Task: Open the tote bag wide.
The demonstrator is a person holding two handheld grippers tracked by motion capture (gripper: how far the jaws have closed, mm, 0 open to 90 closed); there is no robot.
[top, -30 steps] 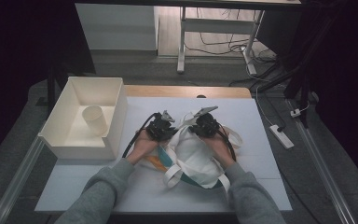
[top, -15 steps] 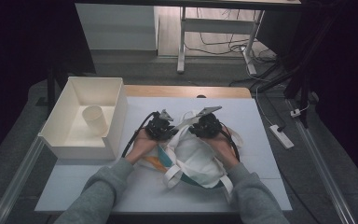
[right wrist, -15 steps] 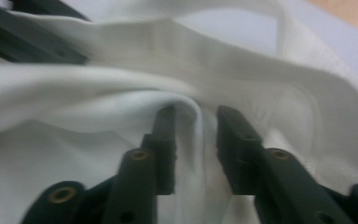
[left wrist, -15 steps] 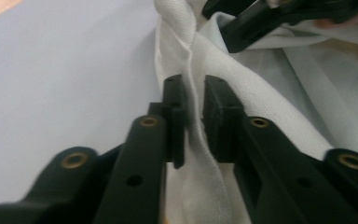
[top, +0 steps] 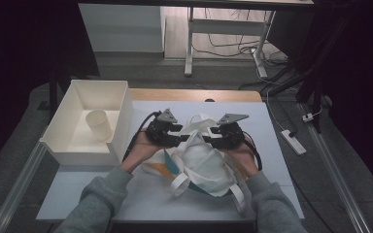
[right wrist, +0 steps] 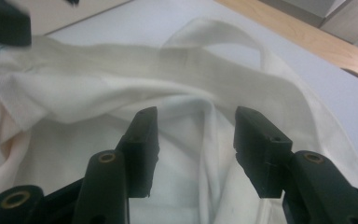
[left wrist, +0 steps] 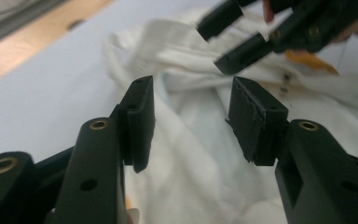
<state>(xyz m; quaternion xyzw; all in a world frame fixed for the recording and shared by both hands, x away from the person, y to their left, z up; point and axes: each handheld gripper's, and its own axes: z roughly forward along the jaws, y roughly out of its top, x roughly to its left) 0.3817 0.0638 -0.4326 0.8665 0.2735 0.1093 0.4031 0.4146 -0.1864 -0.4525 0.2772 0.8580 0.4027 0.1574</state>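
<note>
1. On the white table top (top: 272,145), in front of me at its middle, lies the crumpled white cloth bag (top: 201,162), its straps (top: 179,184) trailing toward my near edge
2. My left gripper (top: 183,137) hovers over the bag's left rim; its jaws have just been opening and stand apart, pads clear of the fabric
3. My right gripper (top: 209,141) faces it over the right rim; jaws likewise just opening, released, with cloth below
4. Left of the bag stands the white bin (top: 77,145), holding a paper cup (top: 98,125)

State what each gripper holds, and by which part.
Nothing: left gripper and right gripper have just been opening, pads clear of the white cloth bag.
</note>
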